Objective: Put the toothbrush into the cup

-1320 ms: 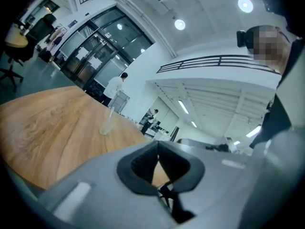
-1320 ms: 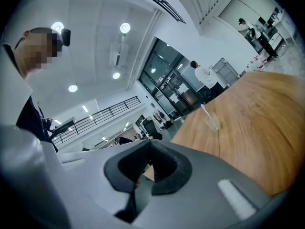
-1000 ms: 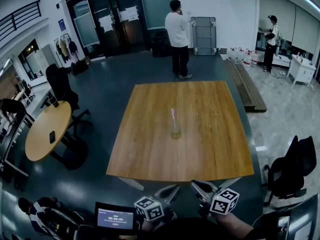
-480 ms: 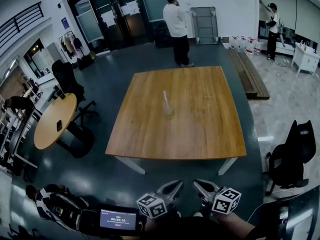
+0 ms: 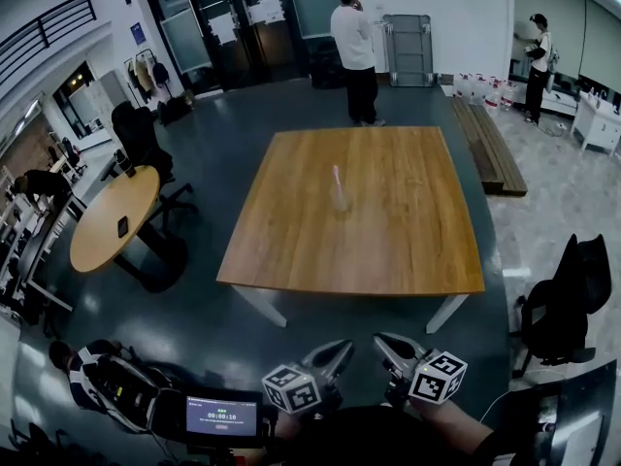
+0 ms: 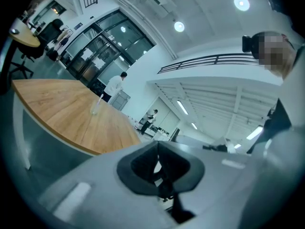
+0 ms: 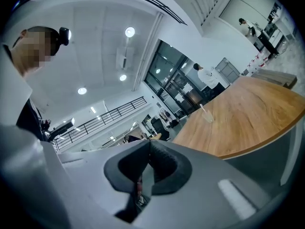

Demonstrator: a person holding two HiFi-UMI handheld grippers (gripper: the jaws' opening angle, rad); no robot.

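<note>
Evidently you've backed off the table point(image 5: 408, 250); toothbrush point(image 5: 336, 177) stands in cup point(image 5: 342, 202); left gripper point(image 5: 337, 348) and right gripper point(image 5: 384, 342) closed, empty; likely done.

The head camera looks steeply down from high up at the worktop point(image 5: 408, 221), which stands well ahead. The camera on the left tool point(image 5: 342, 346) looks level along its own jaws, with the worktop at its left. The camera on the right tool point(image 5: 381, 340) mirrors it, worktop at its right. All 3 views share the worktop, the cup point(image 5: 342, 203) and a standing person point(image 5: 357, 47).
</note>
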